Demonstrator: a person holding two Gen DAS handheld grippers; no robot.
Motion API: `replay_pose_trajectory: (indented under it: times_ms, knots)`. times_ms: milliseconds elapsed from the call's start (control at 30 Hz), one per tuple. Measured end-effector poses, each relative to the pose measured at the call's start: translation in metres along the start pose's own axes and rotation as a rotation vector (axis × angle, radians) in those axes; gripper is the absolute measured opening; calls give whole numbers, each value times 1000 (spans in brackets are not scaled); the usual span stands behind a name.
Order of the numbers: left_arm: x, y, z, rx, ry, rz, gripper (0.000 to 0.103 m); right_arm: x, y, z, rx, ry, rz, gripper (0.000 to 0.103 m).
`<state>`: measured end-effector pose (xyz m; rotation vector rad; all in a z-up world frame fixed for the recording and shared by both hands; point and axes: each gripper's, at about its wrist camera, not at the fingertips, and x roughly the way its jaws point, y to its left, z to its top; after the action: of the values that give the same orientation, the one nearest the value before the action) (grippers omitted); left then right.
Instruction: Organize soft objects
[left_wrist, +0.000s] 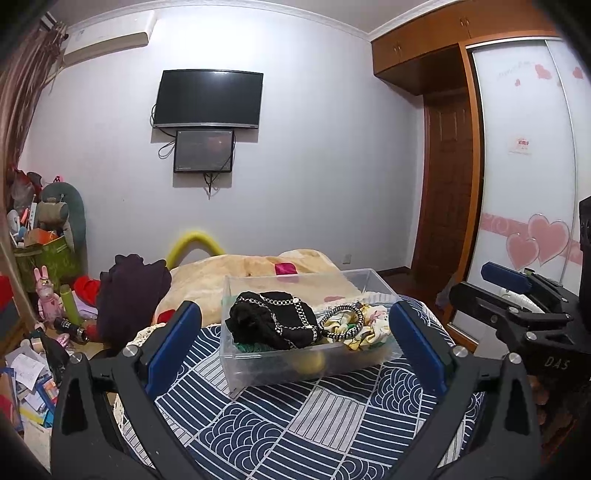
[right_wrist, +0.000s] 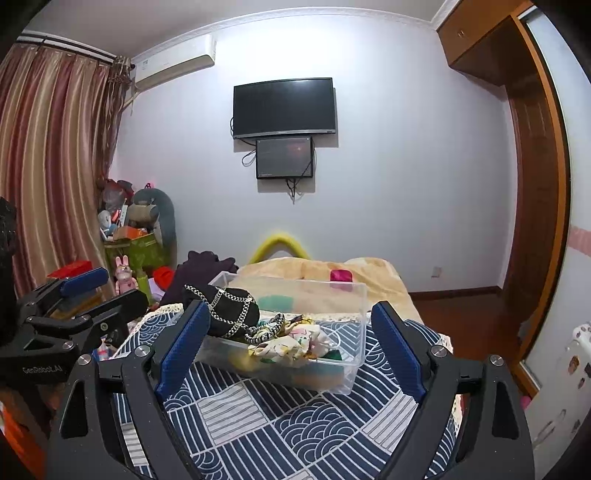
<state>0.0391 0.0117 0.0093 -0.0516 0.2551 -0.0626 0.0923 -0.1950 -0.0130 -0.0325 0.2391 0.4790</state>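
Two grippers hover above the near edge of the bed, both spread wide and holding nothing: left gripper (left_wrist: 295, 339), right gripper (right_wrist: 291, 343). Each frames the clear plastic bin (left_wrist: 384, 295), which sits on the navy wave-patterned cloth (left_wrist: 295, 424). Soft items are piled inside the bin: a black chain-print fabric (left_wrist: 273, 321) at its left, a black-and-white braided band (left_wrist: 341, 321) touching it, and a floral cloth (left_wrist: 369, 328) to the right. Judgement: collecting appears mostly done; jaws likely released for the next pick.

Far side: beige blanket (left_wrist: 240, 273), dark purple garment (left_wrist: 129, 291) left of bin. Wall-mounted television (left_wrist: 208, 99); cluttered floor at left, wardrobe at right.
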Motion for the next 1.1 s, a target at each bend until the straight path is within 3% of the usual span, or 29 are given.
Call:
replay_pose_trajectory:
  times_ms: [833, 1100]
  knots:
    - [1, -2, -3, -6, 10, -11, 103, -3, 2, 0, 5, 5, 5, 89]
    - [2, -2, -3, -18, 29, -23, 103, -1, 1, -1, 8, 7, 6, 95]
